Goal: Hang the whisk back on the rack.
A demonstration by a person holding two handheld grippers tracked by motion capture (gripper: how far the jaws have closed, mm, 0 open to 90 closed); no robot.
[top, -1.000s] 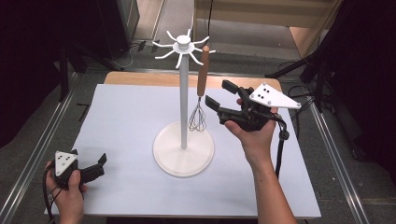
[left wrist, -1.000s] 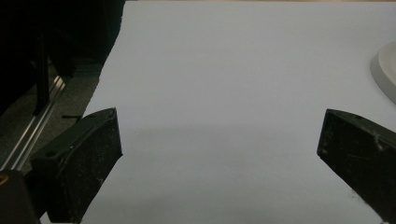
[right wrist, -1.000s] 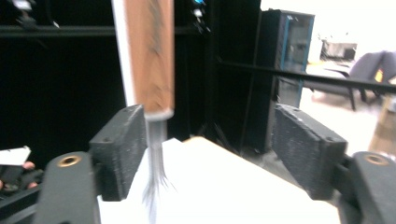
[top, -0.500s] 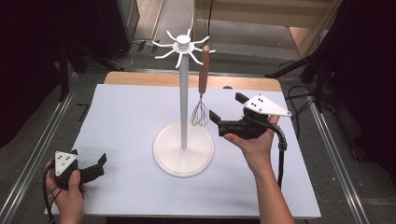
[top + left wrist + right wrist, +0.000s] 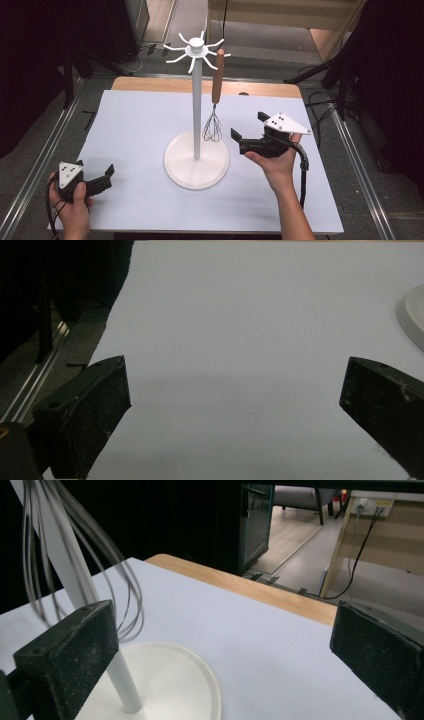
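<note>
A white stand [image 5: 196, 100] with hook arms at its top rises from a round base [image 5: 196, 161] in the middle of the table. From one hook hangs a whisk [image 5: 214, 112] with a wooden handle, wire head down, just above the base. My right gripper [image 5: 248, 126] is open a little right of the whisk, not touching it. In the right gripper view the whisk wires [image 5: 75, 555] and the stand's pole [image 5: 115, 675] lie at the left, beyond the left jaw. My left gripper [image 5: 106, 175] rests open and empty at the table's front left.
A white mat [image 5: 140, 125] covers the table, with a wooden strip [image 5: 150, 84] along the back edge. Metal rails [image 5: 40, 160] run along both sides. The stand's base edge [image 5: 412, 315] shows at the right in the left gripper view.
My right gripper has drawn back from the whisk toward the person and dropped lower, still open. The whisk stays hanging on its hook. The left gripper has not moved.
</note>
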